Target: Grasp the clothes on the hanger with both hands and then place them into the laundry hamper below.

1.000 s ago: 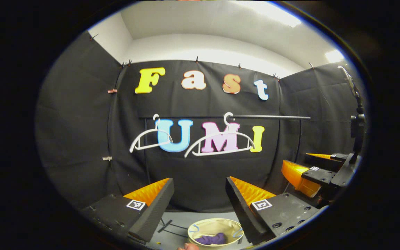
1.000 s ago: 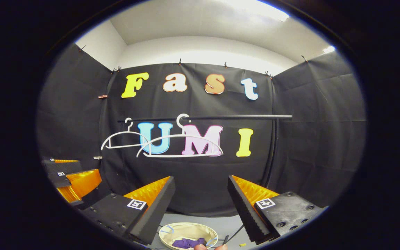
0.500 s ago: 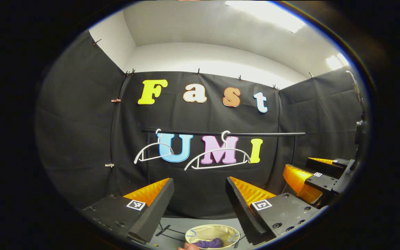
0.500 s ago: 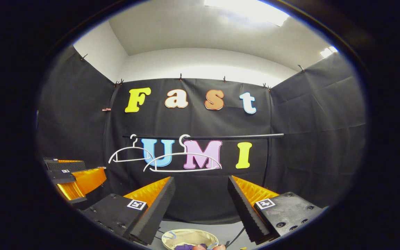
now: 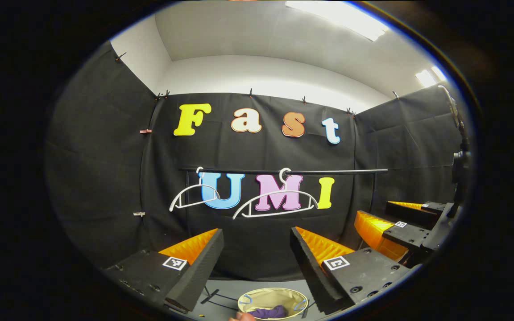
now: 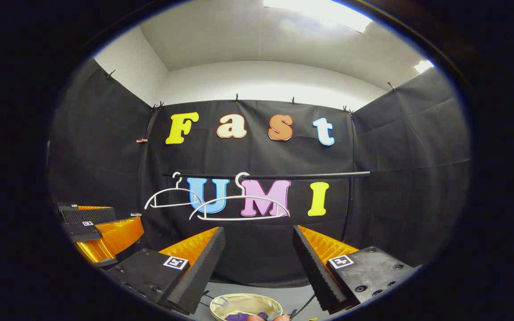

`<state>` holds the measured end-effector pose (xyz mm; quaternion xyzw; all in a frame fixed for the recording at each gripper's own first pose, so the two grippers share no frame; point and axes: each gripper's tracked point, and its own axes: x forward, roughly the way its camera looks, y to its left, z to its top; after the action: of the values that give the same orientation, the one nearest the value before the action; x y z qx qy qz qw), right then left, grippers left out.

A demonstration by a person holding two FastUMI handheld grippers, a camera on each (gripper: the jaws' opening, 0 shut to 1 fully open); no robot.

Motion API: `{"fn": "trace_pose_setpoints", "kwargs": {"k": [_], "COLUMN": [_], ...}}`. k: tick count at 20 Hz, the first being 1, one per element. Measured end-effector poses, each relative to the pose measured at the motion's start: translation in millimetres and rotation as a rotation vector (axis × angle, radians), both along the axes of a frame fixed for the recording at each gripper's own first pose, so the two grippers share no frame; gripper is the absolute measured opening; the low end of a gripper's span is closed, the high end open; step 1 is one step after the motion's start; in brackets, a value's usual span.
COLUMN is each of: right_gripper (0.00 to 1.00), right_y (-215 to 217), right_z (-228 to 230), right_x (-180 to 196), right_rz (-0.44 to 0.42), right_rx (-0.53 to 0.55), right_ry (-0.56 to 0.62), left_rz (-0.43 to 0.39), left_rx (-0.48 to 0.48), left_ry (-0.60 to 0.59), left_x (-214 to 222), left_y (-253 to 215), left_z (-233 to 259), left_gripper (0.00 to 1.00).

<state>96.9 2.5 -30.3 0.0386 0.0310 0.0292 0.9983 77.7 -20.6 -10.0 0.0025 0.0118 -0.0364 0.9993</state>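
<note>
Two bare white hangers (image 5: 276, 204) hung on the far rail (image 5: 283, 171), while the purple clothes (image 5: 269, 312) lay in the cream laundry hamper (image 5: 271, 296) on the near floor. The left gripper (image 5: 257, 258) and the right gripper (image 6: 259, 258) were both spread apart and held nothing. The task appeared essentially complete, with no garment left to grasp.
</note>
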Motion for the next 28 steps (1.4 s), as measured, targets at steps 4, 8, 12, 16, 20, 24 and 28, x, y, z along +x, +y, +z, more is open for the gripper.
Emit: {"fn": "trace_pose_setpoints", "kwargs": {"k": [4,8,12,16,20,24,28], "right_gripper": [0.98,0.98,0.98,0.98,0.98,0.98,0.98], "right_y": [-4,-11,-13,-11,-9,-8,-9], "right_z": [-2,-8,-7,-4,-4,-5,-4], "right_x": [2,8,10,9,8,6,5], "right_rz": [-0.007,-0.017,-0.016,0.0,0.015,0.022,0.026], "right_rx": [0.008,0.003,0.03,0.021,0.019,0.015,0.011], "right_ry": [0.0,0.017,0.018,-0.003,-0.006,-0.005,-0.011], "left_rz": [-0.005,0.001,0.014,0.006,0.002,0.005,0.012], "left_rx": [-0.003,-0.022,-0.003,-0.01,-0.007,-0.014,-0.016], "left_ry": [0.028,0.044,0.058,0.053,0.052,0.048,0.032], "left_x": [-2,-12,-17,-21,-24,-25,-21], "left_y": [-2,2,2,-5,-10,-12,-11], "left_z": [-8,-10,-14,-12,-10,-9,-4], "left_gripper": [0.95,0.95,0.92,0.95,0.95,0.95,0.95]}}
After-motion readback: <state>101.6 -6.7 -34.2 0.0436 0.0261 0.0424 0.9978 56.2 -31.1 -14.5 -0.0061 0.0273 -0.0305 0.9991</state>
